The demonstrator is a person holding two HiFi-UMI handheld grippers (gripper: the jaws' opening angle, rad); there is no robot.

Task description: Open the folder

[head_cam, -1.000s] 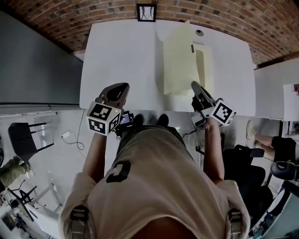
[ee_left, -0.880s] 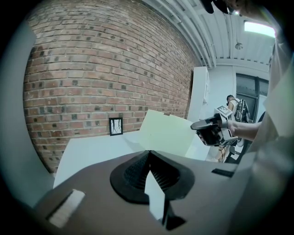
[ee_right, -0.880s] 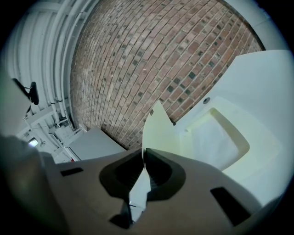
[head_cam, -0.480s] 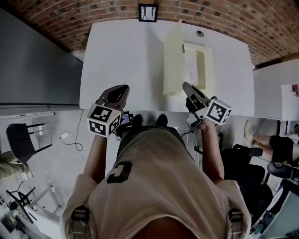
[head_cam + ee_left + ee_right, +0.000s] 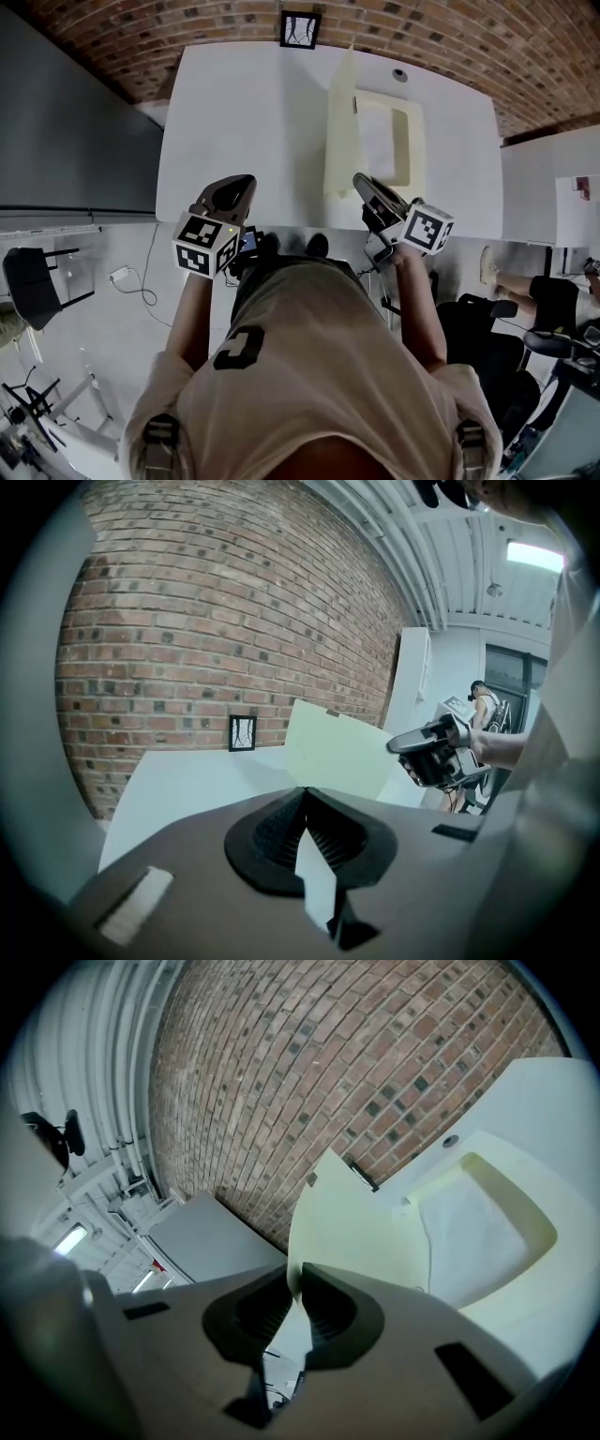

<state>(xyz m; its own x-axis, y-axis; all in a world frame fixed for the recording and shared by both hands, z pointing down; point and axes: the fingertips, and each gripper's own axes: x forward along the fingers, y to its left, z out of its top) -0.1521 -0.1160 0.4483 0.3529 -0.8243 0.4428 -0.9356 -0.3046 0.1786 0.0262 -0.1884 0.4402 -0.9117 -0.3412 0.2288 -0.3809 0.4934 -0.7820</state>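
**A:** Folder (image 5: pixel 389 141) lying on the bench (image 5: pixel 244 112), right of middle, long axis running straight away from the body. Cover (image 5: pixel 340 122) standing close to upright off the left long edge, other half flat to its right.

**B:** Yep. Right tongs (image 5: pixel 360 180) clamped on the near edge of that cover, low down, right at the bench's front edge. Left tongs (image 5: pixel 246 178) pinched together on nothing, hanging off the front edge too, well apart from the folder.

**A:** So right hand nearer by miles. Probably just a matter of tipping the cover over to the left.

**B:** Loads of bare bench on that side. Only a framed picture (image 5: pixel 300 28) way back at the far edge. Roughly halfway open, going by the angle.
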